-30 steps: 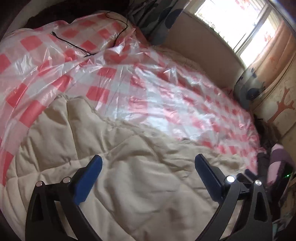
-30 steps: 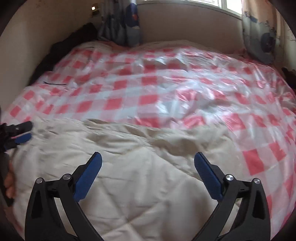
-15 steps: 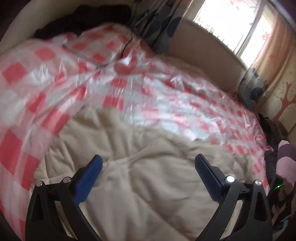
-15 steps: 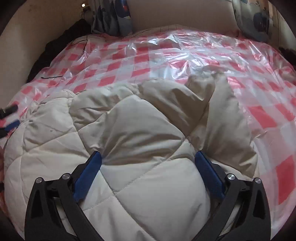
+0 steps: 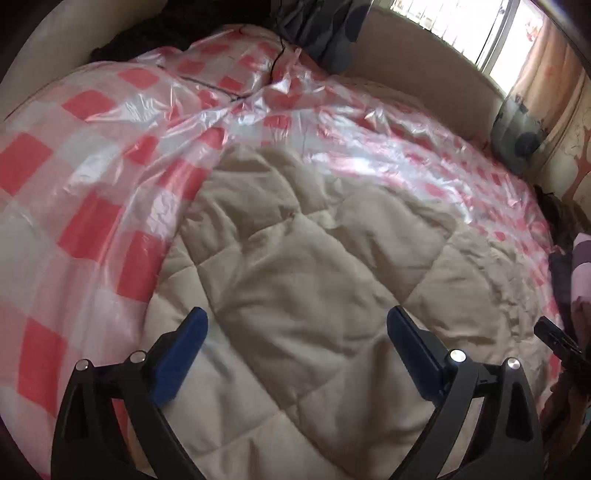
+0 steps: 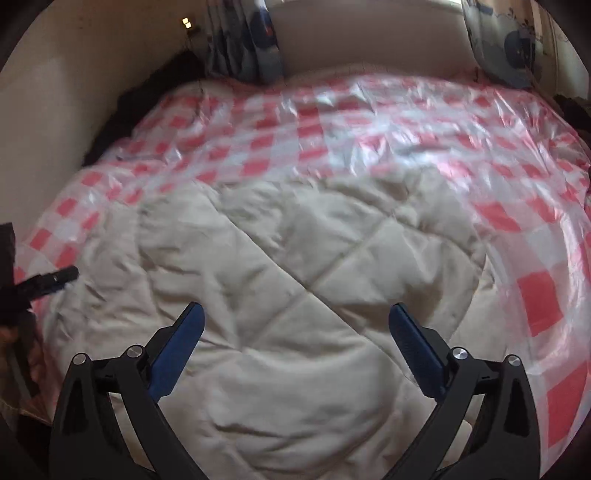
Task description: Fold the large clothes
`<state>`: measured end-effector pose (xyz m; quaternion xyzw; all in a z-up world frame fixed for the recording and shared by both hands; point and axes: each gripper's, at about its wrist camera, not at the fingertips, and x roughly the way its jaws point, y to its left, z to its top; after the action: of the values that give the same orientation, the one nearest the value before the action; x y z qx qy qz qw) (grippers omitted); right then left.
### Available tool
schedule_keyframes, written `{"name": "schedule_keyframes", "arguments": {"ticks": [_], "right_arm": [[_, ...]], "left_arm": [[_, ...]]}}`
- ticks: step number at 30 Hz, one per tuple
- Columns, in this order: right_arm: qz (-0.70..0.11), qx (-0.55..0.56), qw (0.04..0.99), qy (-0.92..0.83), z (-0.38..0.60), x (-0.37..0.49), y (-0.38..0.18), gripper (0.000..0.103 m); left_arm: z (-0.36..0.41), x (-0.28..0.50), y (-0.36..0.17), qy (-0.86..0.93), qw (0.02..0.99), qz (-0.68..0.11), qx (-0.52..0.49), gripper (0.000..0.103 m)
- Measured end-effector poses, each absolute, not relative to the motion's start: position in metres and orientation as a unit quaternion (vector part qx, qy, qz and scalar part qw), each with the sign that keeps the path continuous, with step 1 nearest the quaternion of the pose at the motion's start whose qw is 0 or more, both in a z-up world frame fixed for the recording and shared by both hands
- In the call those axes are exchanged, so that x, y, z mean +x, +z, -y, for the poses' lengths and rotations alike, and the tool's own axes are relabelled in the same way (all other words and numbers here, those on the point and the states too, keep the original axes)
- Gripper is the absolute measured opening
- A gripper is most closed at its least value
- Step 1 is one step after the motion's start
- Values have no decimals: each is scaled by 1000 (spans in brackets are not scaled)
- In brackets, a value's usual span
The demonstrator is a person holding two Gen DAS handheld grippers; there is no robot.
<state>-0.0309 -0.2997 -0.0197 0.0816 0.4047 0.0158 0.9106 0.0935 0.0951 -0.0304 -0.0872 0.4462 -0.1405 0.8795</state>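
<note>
A large cream quilted garment [image 5: 306, 280] lies crumpled on a bed covered by a red-and-white checked plastic sheet [image 5: 85, 155]. My left gripper [image 5: 295, 325] hovers just above the garment's near part, open, with nothing between its blue pads. In the right wrist view the same garment [image 6: 295, 295] fills the foreground, and my right gripper [image 6: 295, 321] is open above it, holding nothing. The left gripper's black tip [image 6: 48, 280] pokes in at the left edge there. The right gripper's tip [image 5: 554, 338] shows at the right edge of the left wrist view.
The checked sheet [image 6: 332, 122] spreads across the bed to a beige padded wall [image 6: 369, 37]. Patterned curtains [image 5: 325, 33] hang at the back by a bright window [image 5: 461, 26]. Dark clothing [image 5: 155, 33] lies at the bed's far left. A striped sleeve [image 5: 581, 273] is at the right.
Both grippers have pulled back and shifted over the garment. The bulging fold close to the right gripper half a second ago now lies flatter and farther off.
</note>
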Motion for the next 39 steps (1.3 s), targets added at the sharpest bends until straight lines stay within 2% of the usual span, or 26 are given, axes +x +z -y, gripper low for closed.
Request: {"name": "schedule_keyframes", "arguments": {"ticks": [3, 6, 8, 11, 13, 16, 19, 22, 23, 25, 26, 29, 31, 33, 35, 37, 39], "right_arm": [[-400, 25, 915, 43, 263, -2, 3, 97], [-402, -2, 914, 55, 231, 49, 4, 97], [-422, 9, 905, 56, 218, 87, -16, 97], [-521, 18, 852, 47, 211, 130, -97, 97], [-527, 49, 847, 52, 220, 134, -101, 97], [-519, 57, 851, 56, 227, 114, -75, 97], [-457, 42, 887, 59, 237, 59, -32, 97], [-406, 22, 914, -3, 262, 5, -18, 97], [-405, 22, 913, -35, 276, -7, -28, 97], [-453, 34, 890, -41, 302, -12, -67, 97], [-441, 24, 897, -26, 305, -18, -73, 97], [-455, 48, 889, -11, 307, -28, -50, 97], [-415, 58, 908, -21, 312, -48, -25, 97], [-411, 44, 909, -56, 323, -64, -16, 97], [-437, 56, 892, -99, 346, -73, -34, 97], [-492, 129, 858, -72, 374, -72, -71, 97], [-483, 154, 859, -73, 381, -79, -66, 97]], "left_arm": [[-112, 69, -13, -131, 894, -415, -111, 96], [-114, 74, -30, -120, 878, -451, -107, 96], [-112, 79, -43, -109, 873, -468, -84, 96], [-109, 81, -50, -106, 875, -469, -51, 96], [-107, 81, -46, -102, 880, -462, -33, 96], [-106, 80, -41, -101, 885, -453, -19, 96], [-103, 71, -32, -98, 896, -434, 11, 96], [-97, 56, -16, -96, 911, -399, 46, 96], [-96, 52, -11, -96, 916, -386, 53, 96], [-93, 45, -1, -99, 925, -363, 61, 96], [-92, 42, 3, -101, 929, -351, 64, 96], [-89, 34, 12, -100, 938, -323, 76, 96], [-85, 30, 16, -103, 942, -308, 86, 96], [-81, 26, 20, -105, 945, -296, 95, 96], [-77, 22, 23, -110, 946, -291, 96, 96], [-73, 18, 26, -118, 946, -285, 100, 96], [-67, 12, 30, -122, 947, -275, 111, 96]]}}
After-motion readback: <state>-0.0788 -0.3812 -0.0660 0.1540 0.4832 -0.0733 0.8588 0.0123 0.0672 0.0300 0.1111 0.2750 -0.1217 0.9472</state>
